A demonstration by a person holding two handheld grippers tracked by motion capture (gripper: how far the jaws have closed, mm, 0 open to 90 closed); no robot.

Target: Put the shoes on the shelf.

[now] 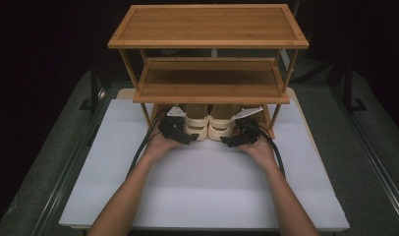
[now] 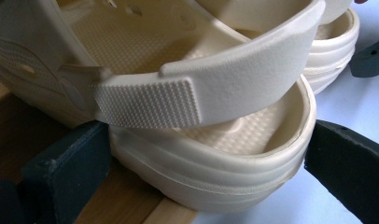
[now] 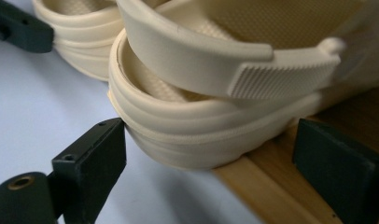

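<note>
Two cream clogs sitting heels-out on the bottom board of the wooden rack [image 1: 207, 24], seen whole from above. Up close: left clog [image 2: 211, 154] heel between the left gripper [image 2: 197, 172] jaws, touching on one side; right gripper [image 3: 211, 163] wide around the right clog [image 3: 197, 135], one pad touching.

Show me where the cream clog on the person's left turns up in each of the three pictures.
High view: the left clog sits centre, heel toward the person, under the shelf's lowest tier, beside the left tongs.
Left gripper view: its heel and strap take up the middle, between the two black jaws.
Right gripper view: its heel peeks in at top left, behind the right clog.
Shared landmark: the wooden shelf base under both clogs.
</note>
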